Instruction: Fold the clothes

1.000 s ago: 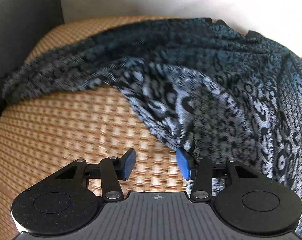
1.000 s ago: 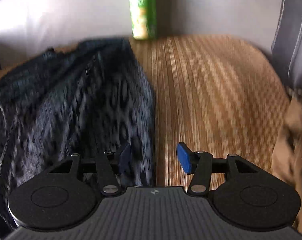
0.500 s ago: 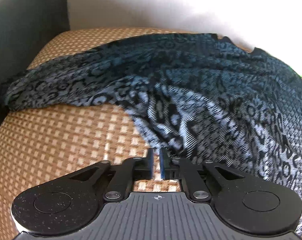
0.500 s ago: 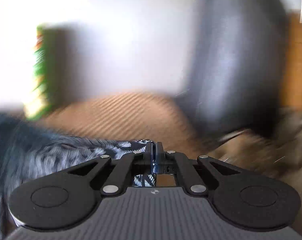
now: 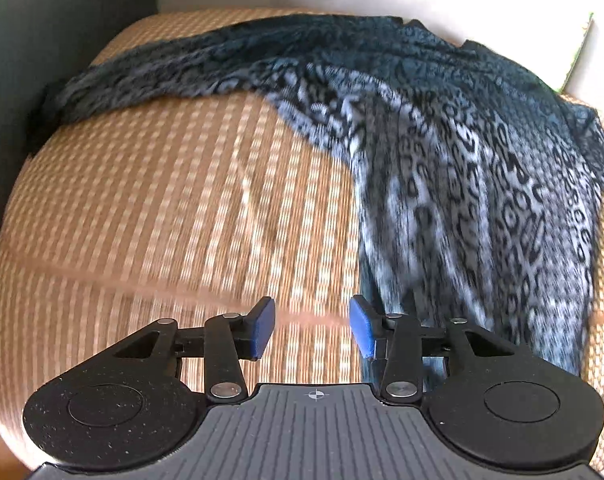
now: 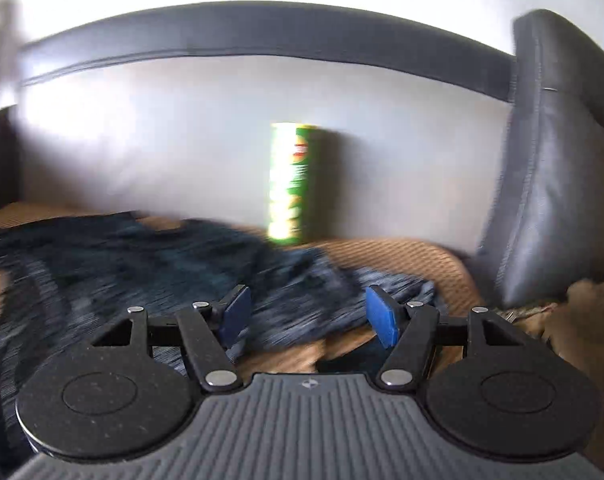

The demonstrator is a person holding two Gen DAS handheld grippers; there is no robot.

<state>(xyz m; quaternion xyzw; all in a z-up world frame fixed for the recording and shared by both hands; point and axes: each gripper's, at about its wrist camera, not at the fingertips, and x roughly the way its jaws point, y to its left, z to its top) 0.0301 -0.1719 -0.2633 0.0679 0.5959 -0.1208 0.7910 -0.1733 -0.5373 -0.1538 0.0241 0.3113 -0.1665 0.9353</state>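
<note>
A blue-grey leopard-print garment point(image 5: 441, 152) lies spread on the woven mat of a sofa seat, one sleeve stretching to the far left. My left gripper point(image 5: 311, 328) is open and empty above the mat, just left of the garment's near edge. In the right wrist view the same garment point(image 6: 150, 272) lies blurred across the seat. My right gripper point(image 6: 305, 314) is open and empty just above the garment's right edge.
A woven tan mat point(image 5: 162, 208) covers the seat. A green snack can point(image 6: 292, 184) stands against the grey sofa back point(image 6: 182, 132). A dark armrest point(image 6: 549, 160) rises at the right, with tan cloth point(image 6: 581, 312) beside it. A dark wall point(image 5: 42, 60) bounds the left.
Both grippers were shut on the garment half a second ago and have opened and let it go. The garment now lies shifted on the mat. The right view has swung.
</note>
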